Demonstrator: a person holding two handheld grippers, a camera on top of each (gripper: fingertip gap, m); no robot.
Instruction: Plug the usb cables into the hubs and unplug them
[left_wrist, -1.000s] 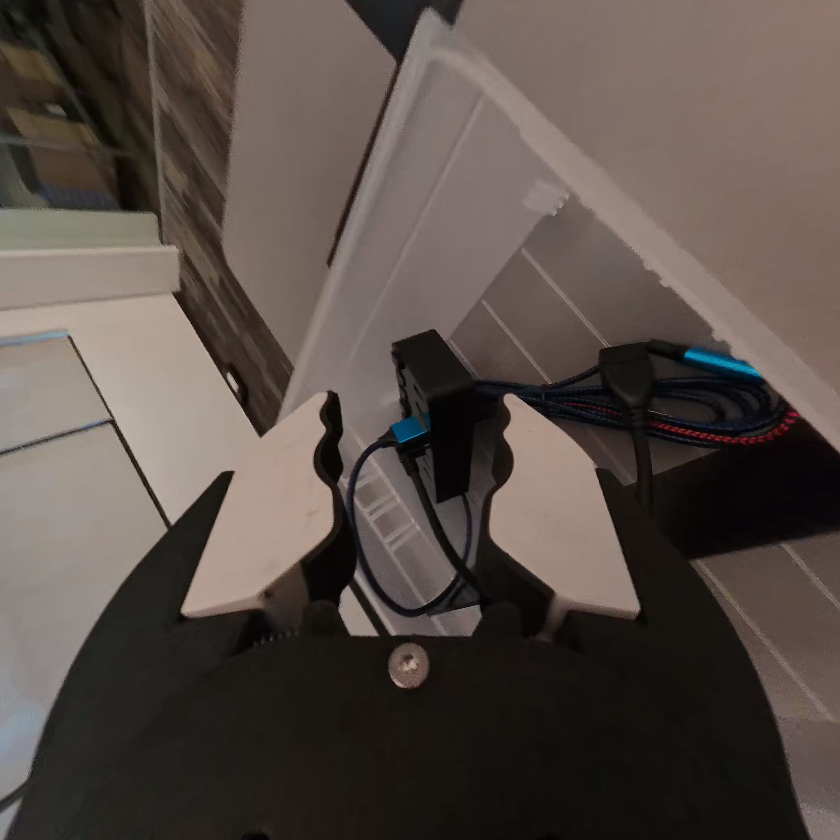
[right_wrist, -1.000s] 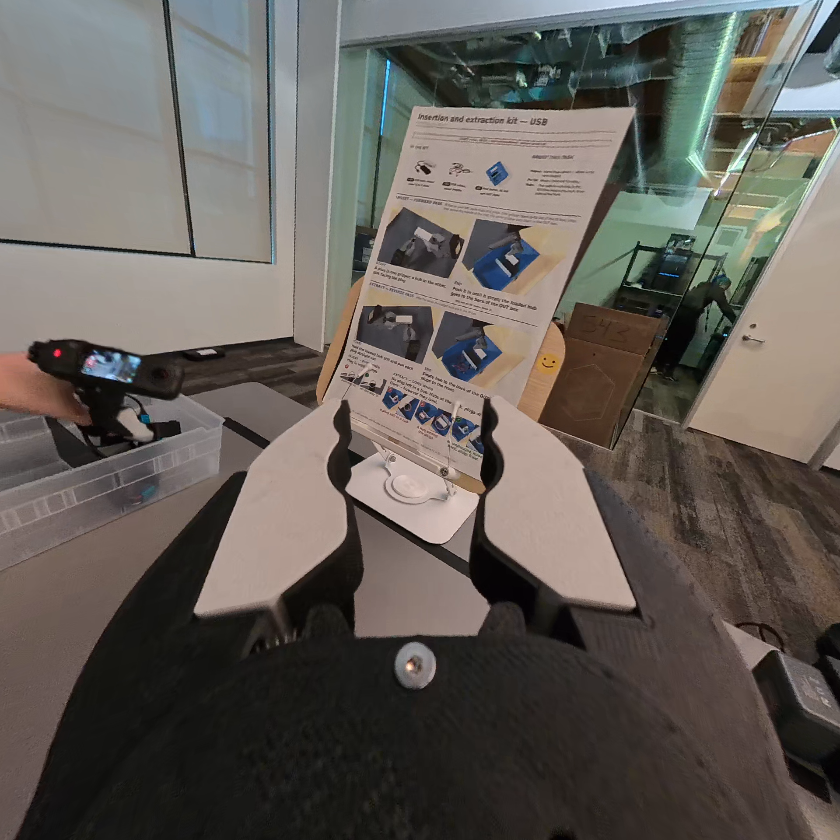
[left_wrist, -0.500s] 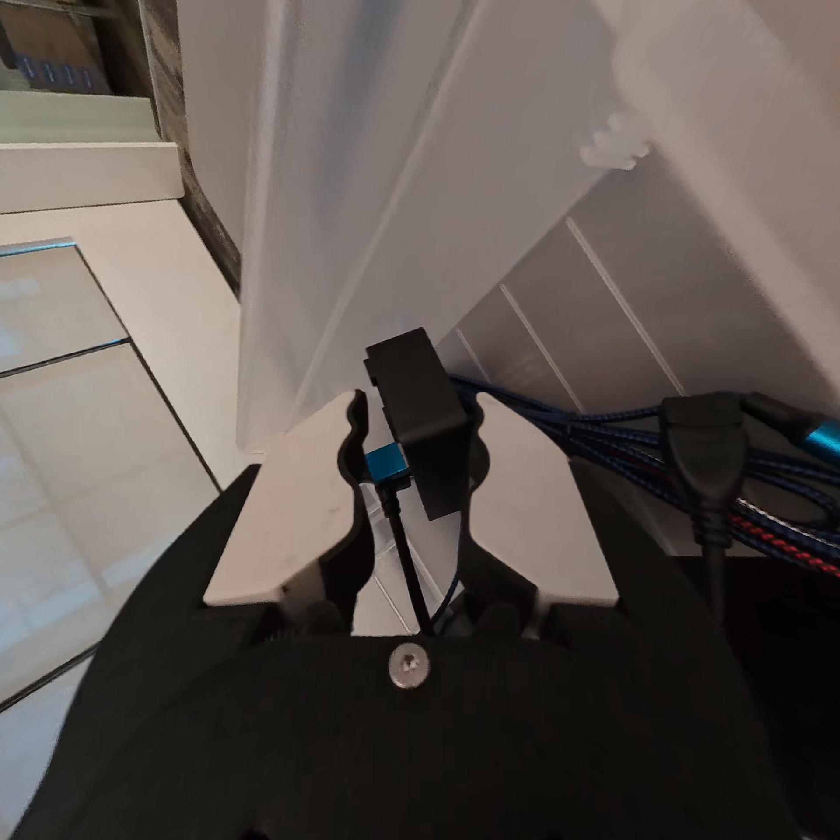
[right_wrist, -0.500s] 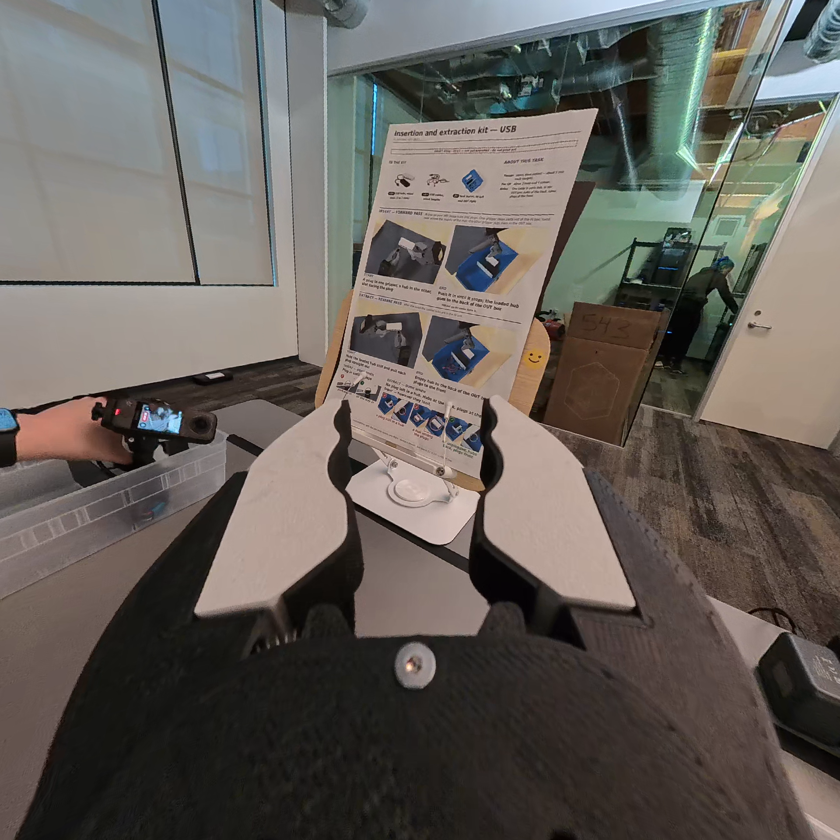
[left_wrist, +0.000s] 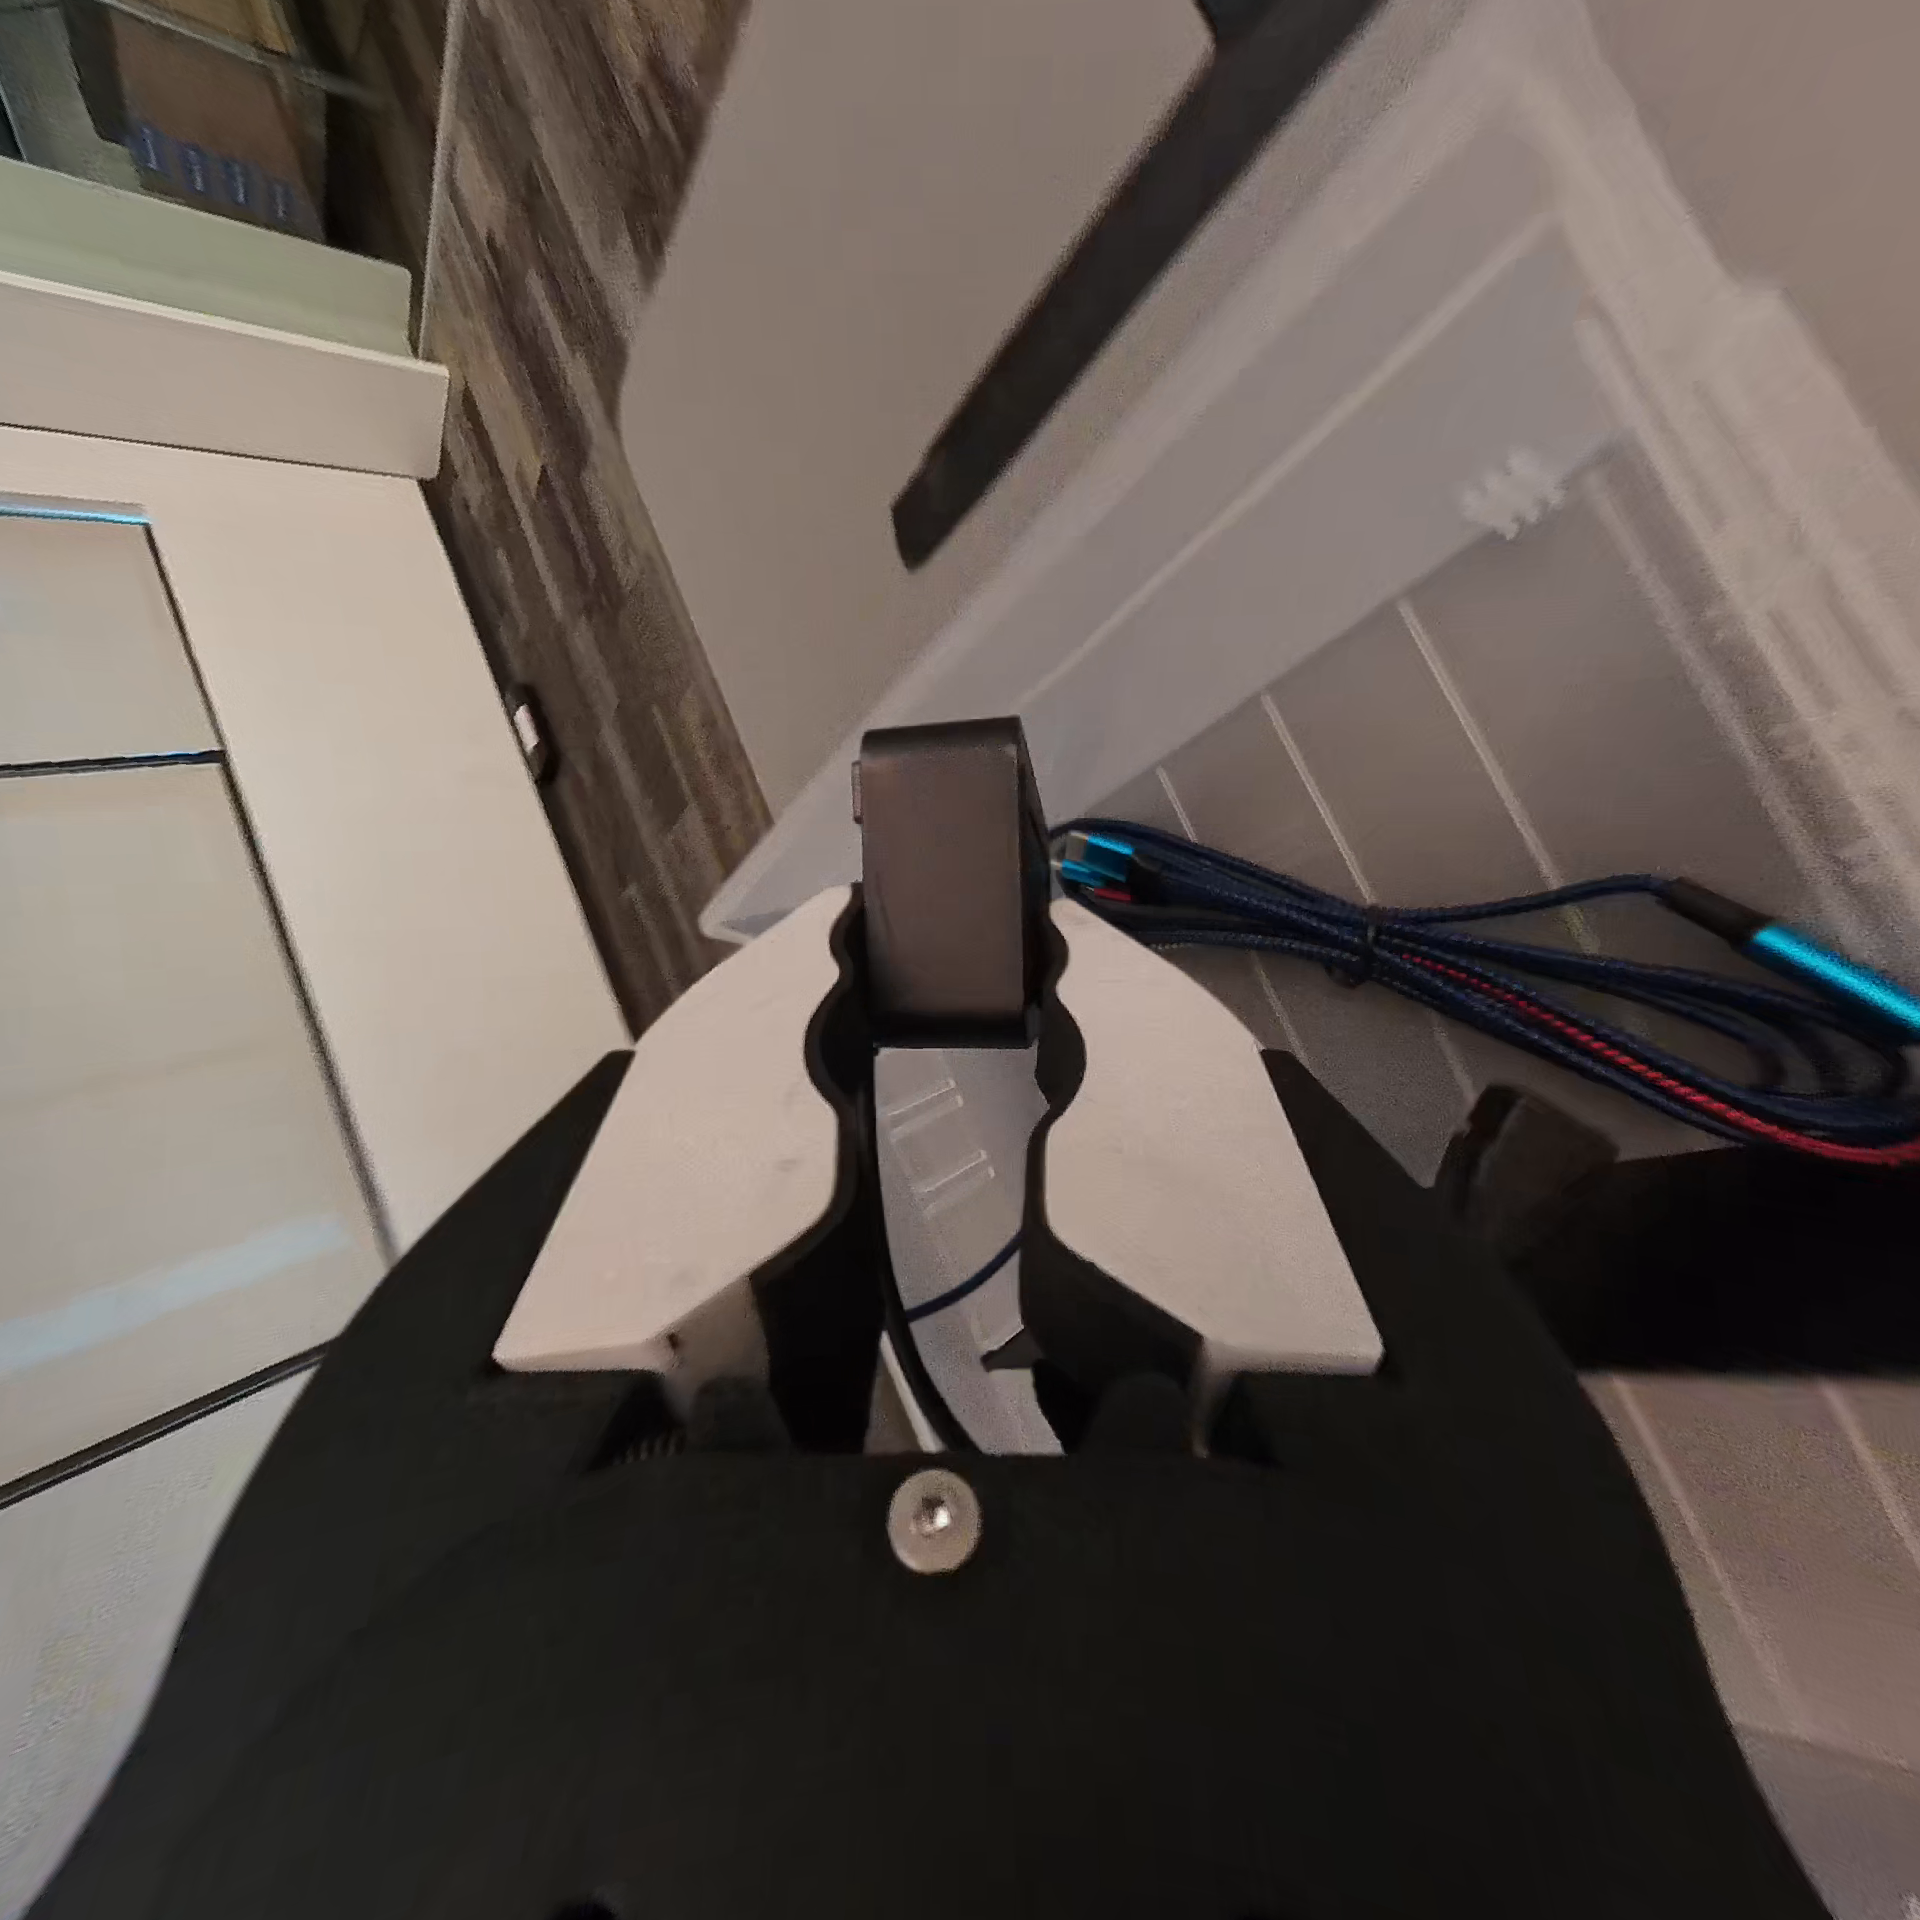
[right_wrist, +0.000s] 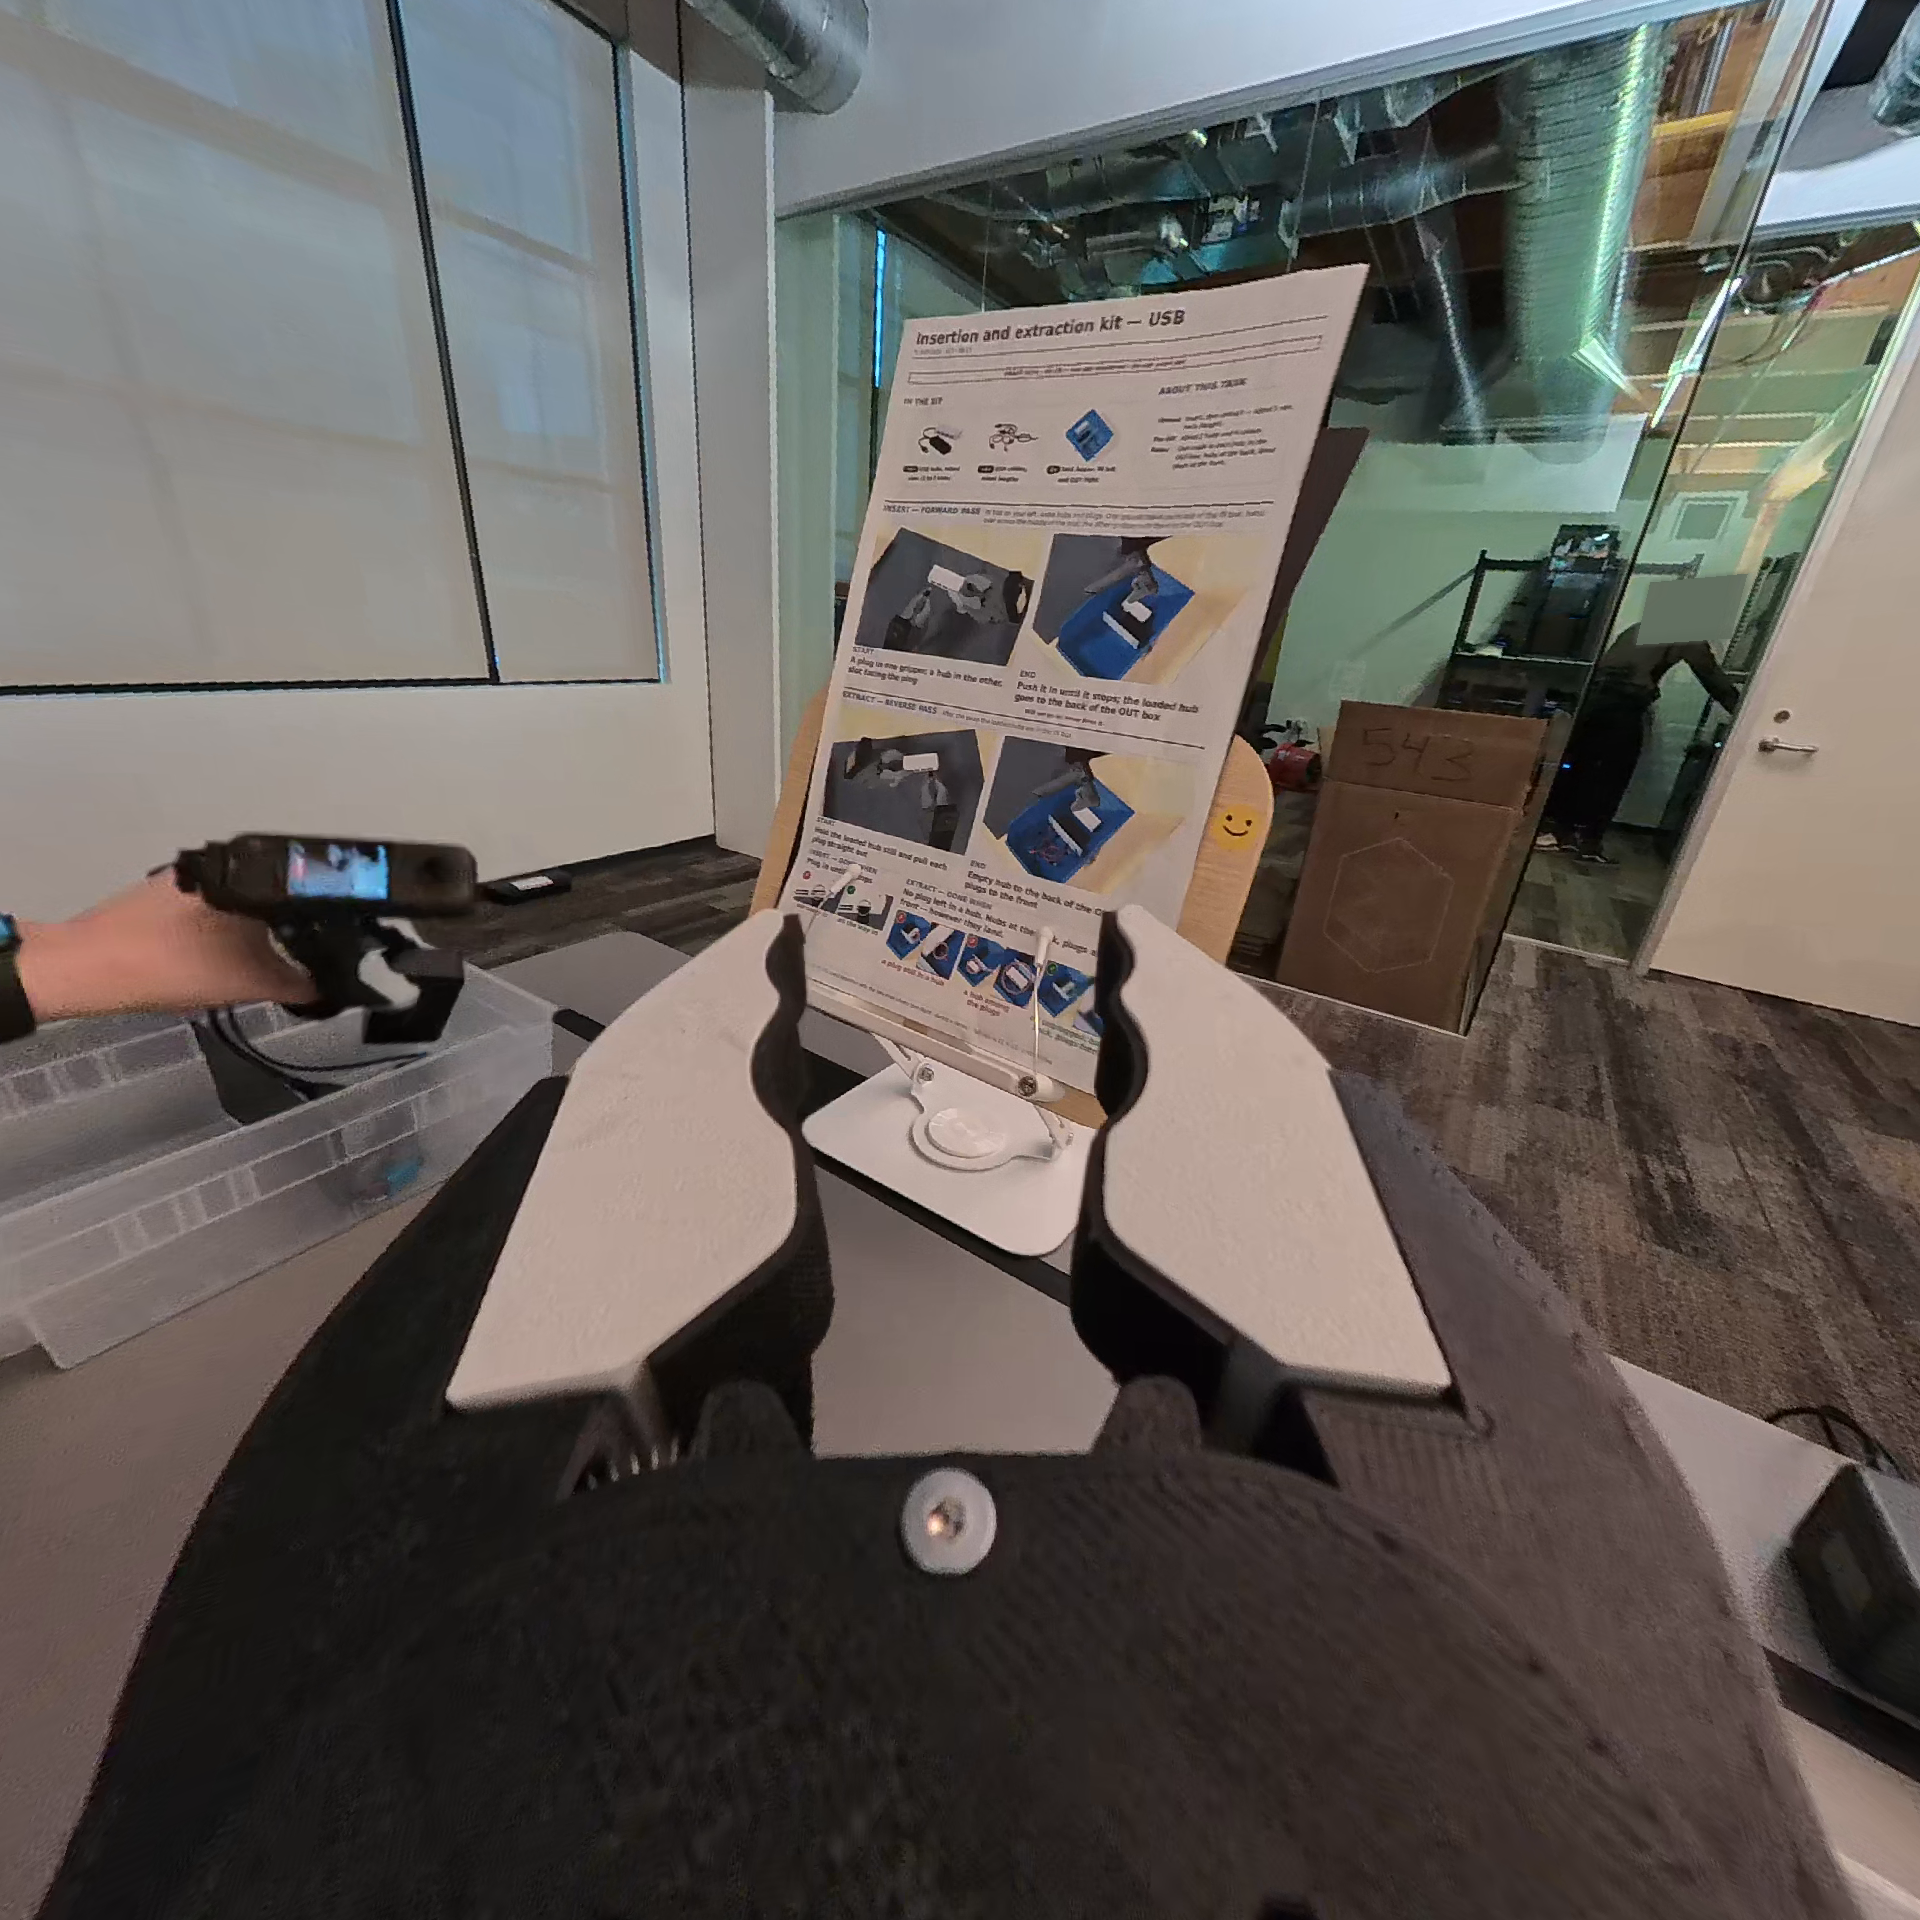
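Observation:
In the left wrist view my left gripper is shut on a black USB hub and holds it above a clear plastic bin. A thin black cable hangs from the hub between the jaws. A bundle of blue and red braided USB cables with a light-blue plug lies in the bin to the right. In the right wrist view my right gripper is open and empty above the grey table. The left gripper with the hub shows far left over the bin.
An instruction sheet on a white stand stands ahead of the right gripper. A black power adapter lies at the table's right edge. A cardboard box stands on the floor behind glass, with a person farther back. Left tips to right tips: about 60 centimetres.
The left gripper closed on the hub and lifted it out of the bin, turning it so its flat back faces the camera. The right gripper stayed open and tilted slightly.

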